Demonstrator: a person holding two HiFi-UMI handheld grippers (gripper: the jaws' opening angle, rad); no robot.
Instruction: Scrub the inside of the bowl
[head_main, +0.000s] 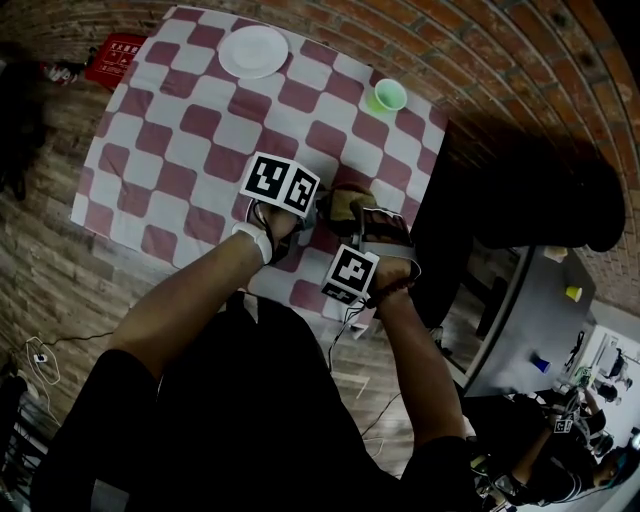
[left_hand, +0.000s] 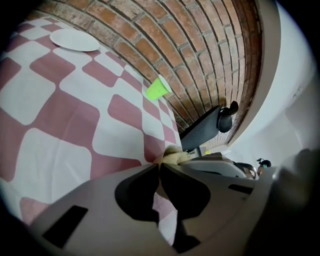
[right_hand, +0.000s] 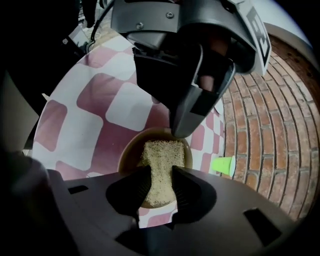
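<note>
A brown bowl (right_hand: 127, 152) stands on the checked tablecloth (head_main: 180, 150) near its front right edge; in the head view the bowl (head_main: 343, 203) shows between the two grippers. My left gripper (left_hand: 159, 167) is shut on the bowl's rim, and in the right gripper view the left gripper (right_hand: 181, 131) comes down onto the bowl's far edge. My right gripper (right_hand: 161, 172) is shut on a tan scrub pad (right_hand: 161, 155), which hangs down into the bowl. In the head view the right gripper (head_main: 365, 222) stands over the bowl, hiding most of it.
A green cup (head_main: 387, 96) stands by the cloth's right edge and a white plate (head_main: 253, 51) at the far side. A red object (head_main: 115, 58) lies past the far left corner. A black chair (head_main: 540, 200) stands right of the table, and a brick wall (left_hand: 200, 50) is behind.
</note>
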